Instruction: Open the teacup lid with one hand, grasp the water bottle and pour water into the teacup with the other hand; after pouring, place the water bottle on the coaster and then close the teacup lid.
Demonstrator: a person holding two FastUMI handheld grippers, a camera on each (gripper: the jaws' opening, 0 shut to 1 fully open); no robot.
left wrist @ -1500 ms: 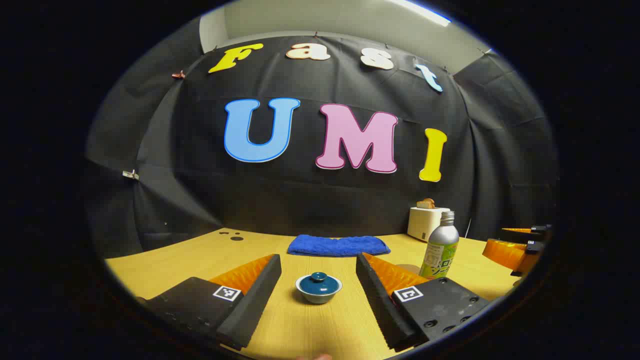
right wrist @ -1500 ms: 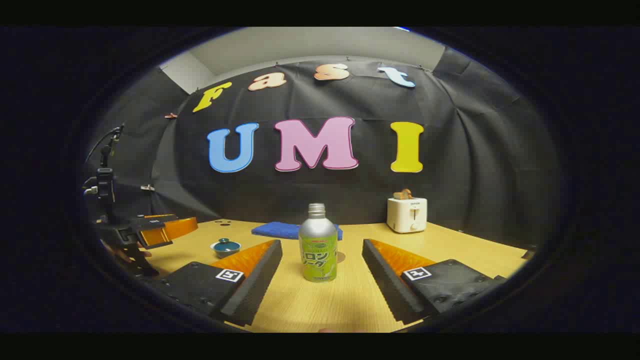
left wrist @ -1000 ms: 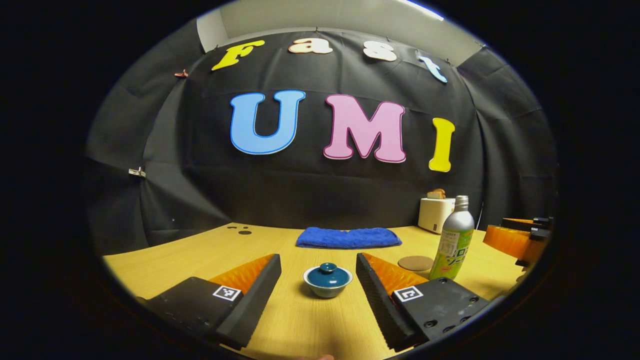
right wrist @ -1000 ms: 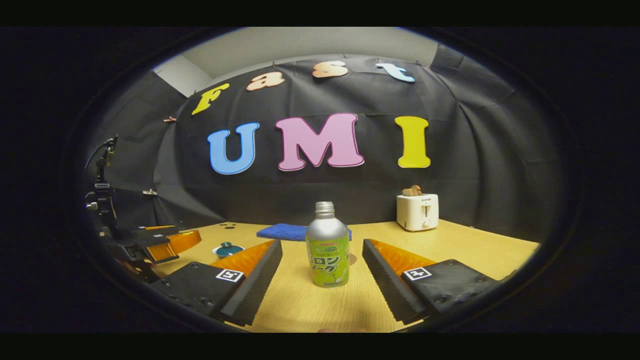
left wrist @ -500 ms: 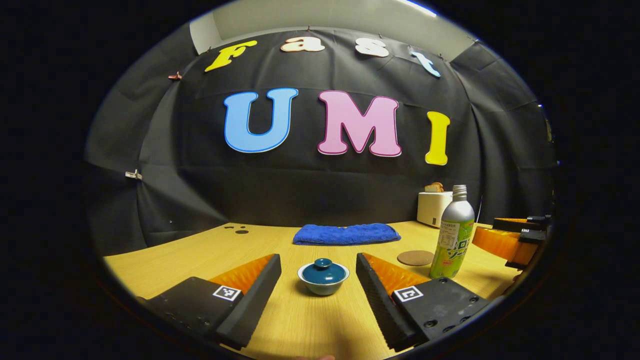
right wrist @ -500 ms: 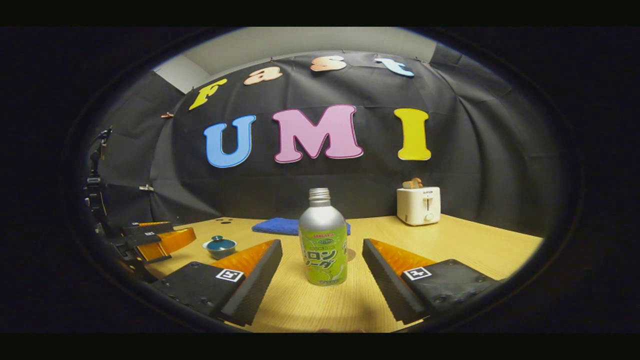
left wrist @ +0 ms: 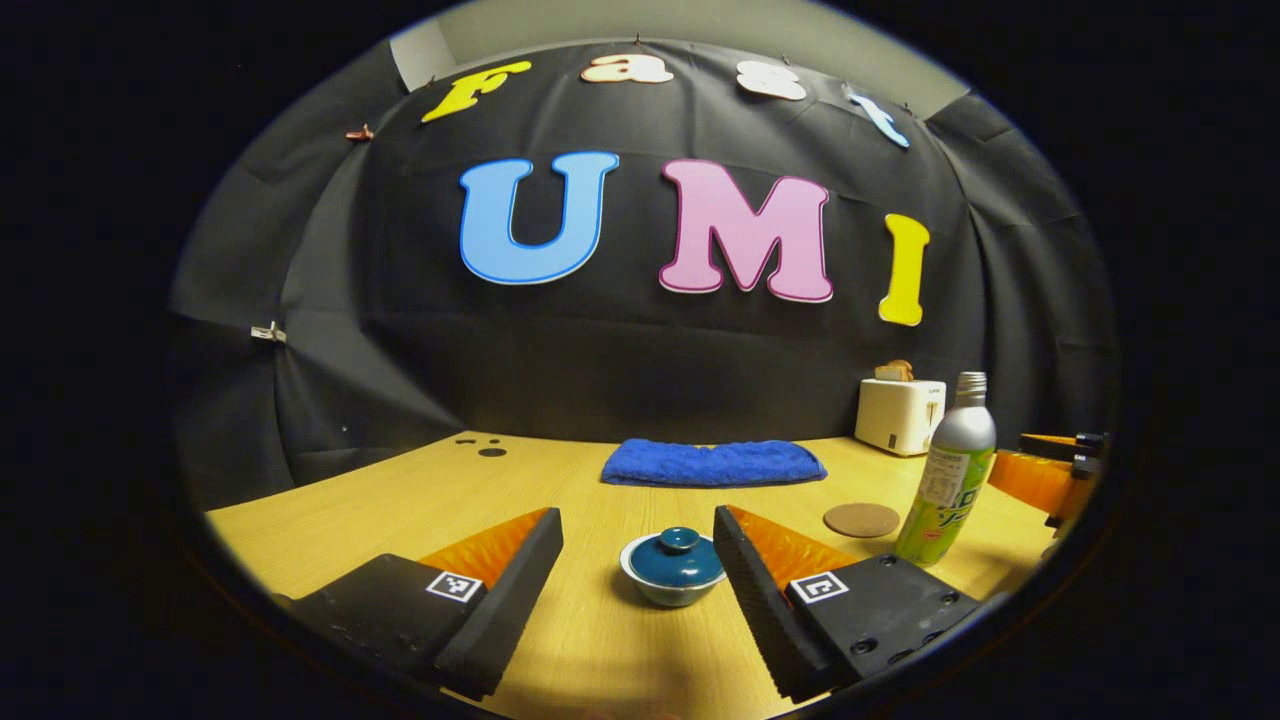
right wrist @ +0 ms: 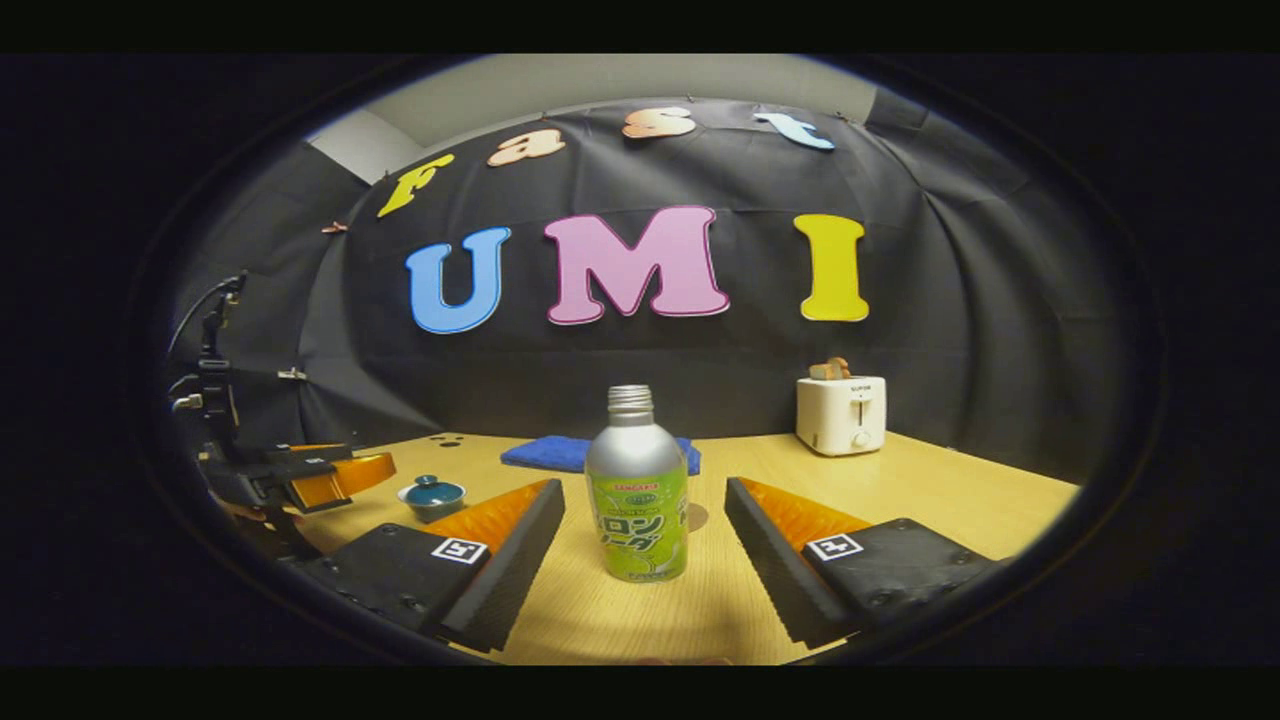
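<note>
step: approach, nothing gripped | L gripper (left wrist: 637, 560) fingers apart, lidded teacup (left wrist: 673, 568) on desk btwn tips | R gripper (right wrist: 645, 530) fingers apart round bottle (right wrist: 636, 492) | next: pinch lid knob (left wrist: 679, 540), lift

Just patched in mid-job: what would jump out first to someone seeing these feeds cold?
The silver-and-green bottle, standing upright between the open fingers of the right claw. Next the small blue teacup with its lid on, between the open fingers of the left claw. Behind lie a blue towel and a white toaster.
</note>
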